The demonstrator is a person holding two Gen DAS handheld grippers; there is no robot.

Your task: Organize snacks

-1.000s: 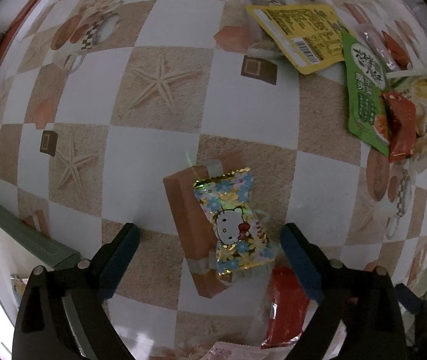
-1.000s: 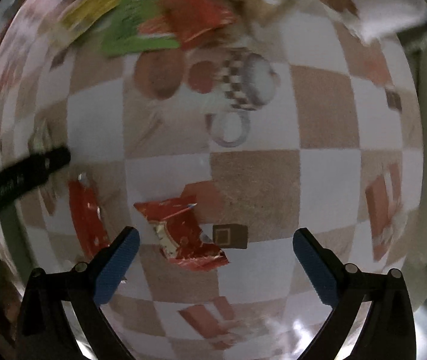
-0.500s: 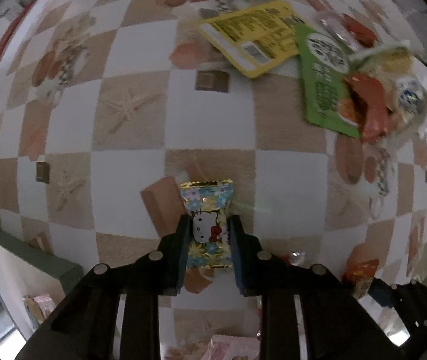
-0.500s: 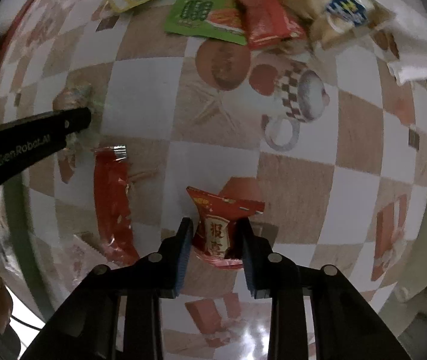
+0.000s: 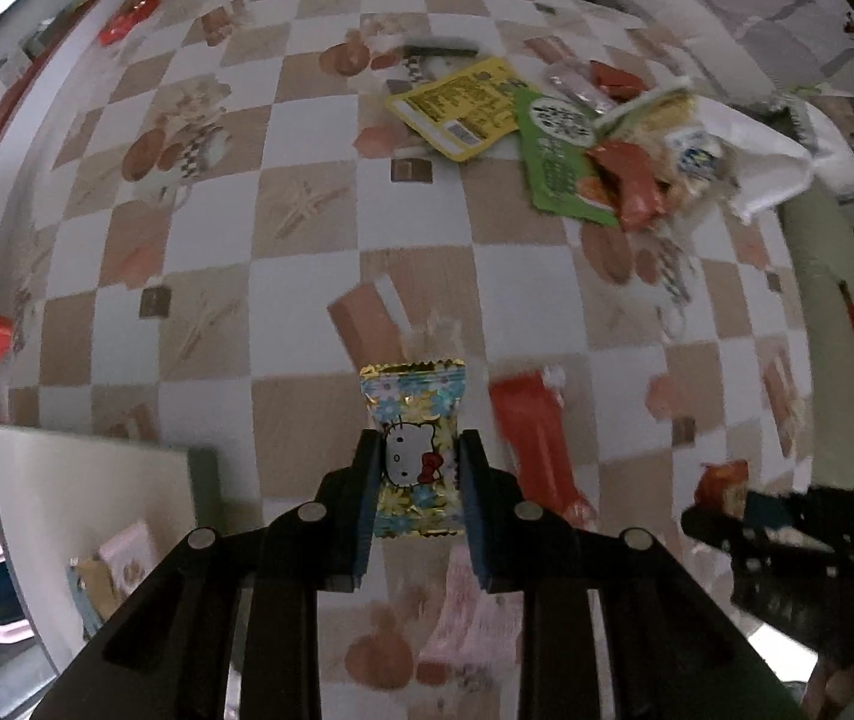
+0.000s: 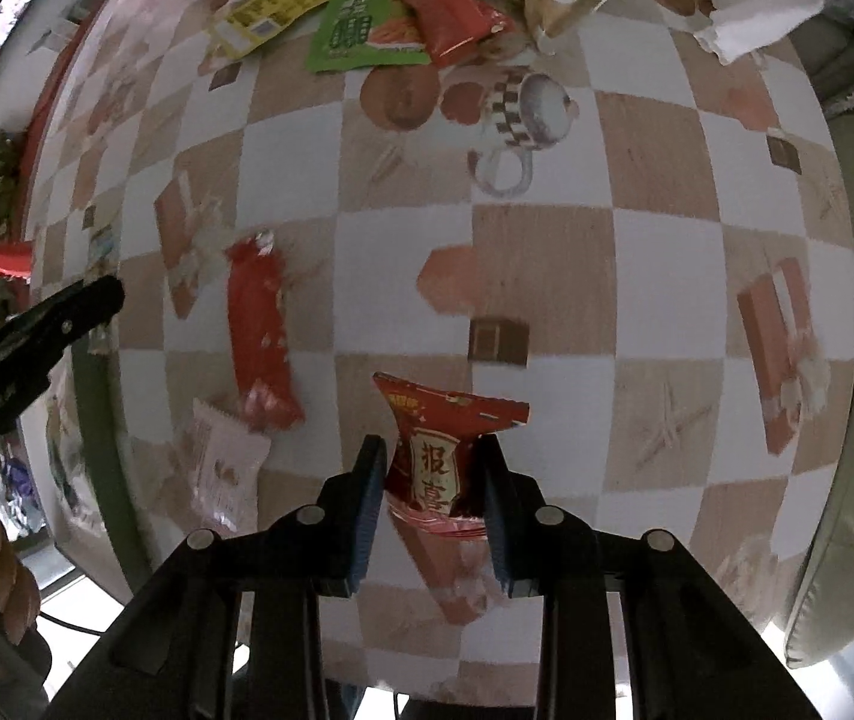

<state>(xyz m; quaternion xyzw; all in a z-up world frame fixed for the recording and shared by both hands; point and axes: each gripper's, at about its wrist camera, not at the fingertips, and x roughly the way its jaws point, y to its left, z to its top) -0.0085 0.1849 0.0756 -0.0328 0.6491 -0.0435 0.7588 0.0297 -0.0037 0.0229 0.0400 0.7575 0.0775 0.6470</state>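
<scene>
Two snacks are held at this moment, one in each tool. The left gripper (image 5: 417,459) is clamped on the Hello Kitty candy packet (image 5: 415,453), with the pads pressing its two long sides, so the printed face looks up and the crimped top edge sticks out in front of the fingers. The right gripper (image 6: 430,471) is clamped on the red packet with Chinese characters (image 6: 442,456) in the same way, by its narrow waist, and the wide top fans out beyond the pads. I judge that a grip by the sides keeps such soft wrappers from folding.

Both packets hang above the checkered tablecloth (image 5: 319,240), apart from it. On the cloth lie a long red stick packet (image 6: 259,330) and a pale pink packet (image 6: 220,468), near each other. At the far side there is a heap with the yellow bag (image 5: 457,108) and the green bag (image 5: 559,162).

A white box (image 5: 85,498) stands at the near left edge of the table, with some packets already inside; probably this is the goal. The middle of the cloth is free, so there is room to carry both snacks across.
</scene>
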